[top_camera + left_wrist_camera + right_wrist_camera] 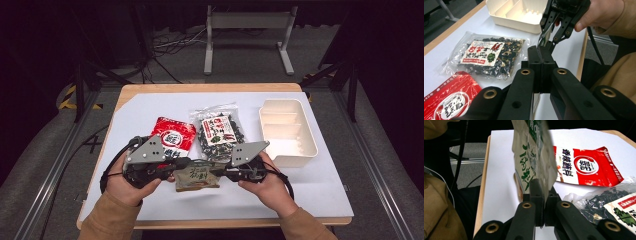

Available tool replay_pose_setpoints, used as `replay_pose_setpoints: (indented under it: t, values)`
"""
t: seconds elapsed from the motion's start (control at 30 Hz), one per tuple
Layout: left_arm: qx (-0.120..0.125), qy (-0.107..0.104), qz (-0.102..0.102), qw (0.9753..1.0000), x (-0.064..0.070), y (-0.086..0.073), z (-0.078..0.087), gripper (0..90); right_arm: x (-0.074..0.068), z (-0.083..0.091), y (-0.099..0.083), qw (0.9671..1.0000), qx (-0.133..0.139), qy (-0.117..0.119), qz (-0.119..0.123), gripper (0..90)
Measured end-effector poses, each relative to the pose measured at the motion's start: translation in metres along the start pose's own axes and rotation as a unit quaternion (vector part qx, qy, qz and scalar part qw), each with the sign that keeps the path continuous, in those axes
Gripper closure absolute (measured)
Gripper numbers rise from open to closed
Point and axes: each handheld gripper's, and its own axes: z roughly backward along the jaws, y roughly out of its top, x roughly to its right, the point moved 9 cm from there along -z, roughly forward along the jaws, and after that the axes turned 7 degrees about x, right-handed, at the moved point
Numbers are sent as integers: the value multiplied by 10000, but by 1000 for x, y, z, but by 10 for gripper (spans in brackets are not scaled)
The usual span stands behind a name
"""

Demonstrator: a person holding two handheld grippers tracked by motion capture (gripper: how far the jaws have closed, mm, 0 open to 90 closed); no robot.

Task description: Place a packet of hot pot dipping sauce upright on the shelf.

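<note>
While over the white worktop (150, 110), near its front edge: green pouch (197, 176) lifted, pinched at left edge by left tool (184, 163), at right edge by right tool (216, 173), both pressed together on it. Behind: cream tray (288, 131), red packet (173, 136).

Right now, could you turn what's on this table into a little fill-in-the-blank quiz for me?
1. Both grippers are shut on the ____ packet.
2. The white tray sits at the table's ____ side in the high view.
3. The clear bag of dark dried bits lies between the tray and the ____ packet.

Missing words: green; right; red
</note>
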Motion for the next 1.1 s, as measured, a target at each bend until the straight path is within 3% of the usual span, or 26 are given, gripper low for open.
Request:
replay_pose_setpoints:
  t: [0.37,0.6,0.83,1.1]
  values:
    - [208,-10,195,9996,-5,0,2,855,0,9,6,9999,-104,-20,-33,900]
    - [302,18,259,9992,-9,-2,4,700,5,17,7,9998,-198,-53,-78,900]
    - [449,-94,411,9981,-10,-2,5,544,13,32,11,9996,-212,-146,-87,900]
    - [481,51,432,9979,-17,-4,8,475,27,51,17,9992,-207,-330,-87,900]
